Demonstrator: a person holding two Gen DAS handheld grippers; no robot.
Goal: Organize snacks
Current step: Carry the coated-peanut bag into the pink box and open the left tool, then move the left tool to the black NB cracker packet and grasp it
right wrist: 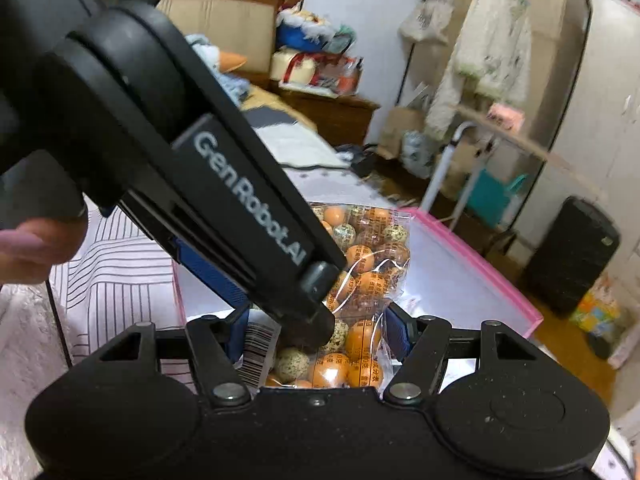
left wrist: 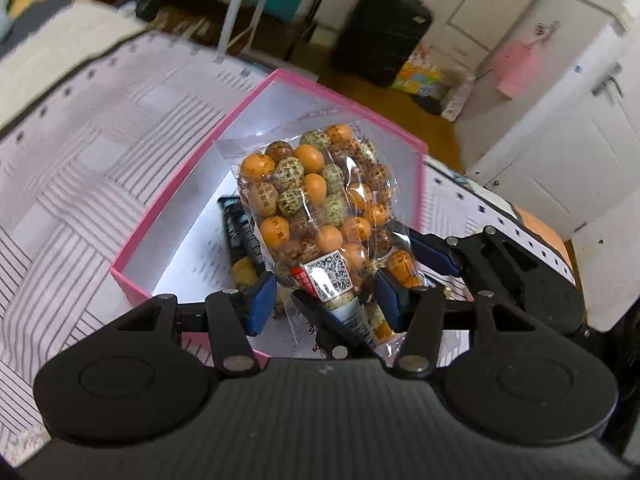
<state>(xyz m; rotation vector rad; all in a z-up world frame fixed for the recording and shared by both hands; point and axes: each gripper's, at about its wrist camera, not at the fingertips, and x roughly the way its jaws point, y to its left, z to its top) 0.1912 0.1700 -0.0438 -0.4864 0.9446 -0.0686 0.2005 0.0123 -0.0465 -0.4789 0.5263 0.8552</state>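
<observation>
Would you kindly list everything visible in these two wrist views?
snack bag: one, clear, orange and speckled balls, above the box
box: one, pink outside, white inside, on the bedcover
dark packet: one, black, inside the box
bedcover: one, white with stripes, under the box
suitcase: one, black, on the floor
left gripper: one, black, blue pads, flanking the bag's lower end
right gripper: one, black, blue pads, clamped on the bag
left hand: one, behind the left gripper

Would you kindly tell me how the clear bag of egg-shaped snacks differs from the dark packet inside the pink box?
The clear bag shows its orange and speckled pieces; the dark packet is opaque. The clear bag is raised over the pink box; the dark packet lies on its floor, partly hidden behind the clear bag. Both look like snack packs.
</observation>
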